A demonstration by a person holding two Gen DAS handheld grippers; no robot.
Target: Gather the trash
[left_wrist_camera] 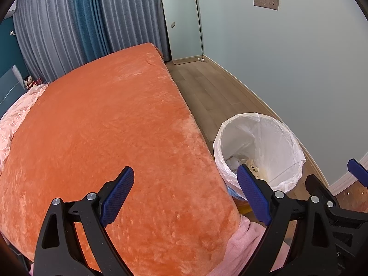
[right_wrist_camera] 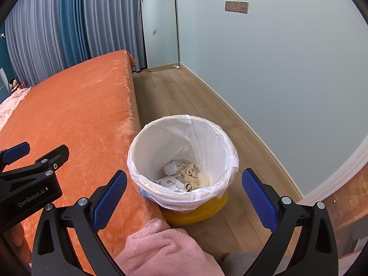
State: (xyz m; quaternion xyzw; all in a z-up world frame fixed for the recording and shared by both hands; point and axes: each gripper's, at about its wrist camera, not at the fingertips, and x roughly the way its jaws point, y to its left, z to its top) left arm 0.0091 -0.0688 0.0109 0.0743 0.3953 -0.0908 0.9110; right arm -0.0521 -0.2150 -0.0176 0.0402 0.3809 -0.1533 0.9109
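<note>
Both jaws gape empty: our left gripper (left_wrist_camera: 185, 195) over the orange blanket (left_wrist_camera: 103, 119), our right gripper (right_wrist_camera: 184, 197) above the lined bin (right_wrist_camera: 184, 124).

Orange blanket (left_wrist_camera: 103, 119), yellow bin (right_wrist_camera: 195, 211)

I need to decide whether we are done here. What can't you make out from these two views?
- Bin contents: the left wrist view shows only a sliver, with the bin's near wall and the left gripper in front.
- Floor beside the bed: the bin and the bed edge block part of it in both views.
- Printed packet in the bin: text too small to read.
- Near bed corner: cut off under the right gripper, whose jaws stand open.
</note>
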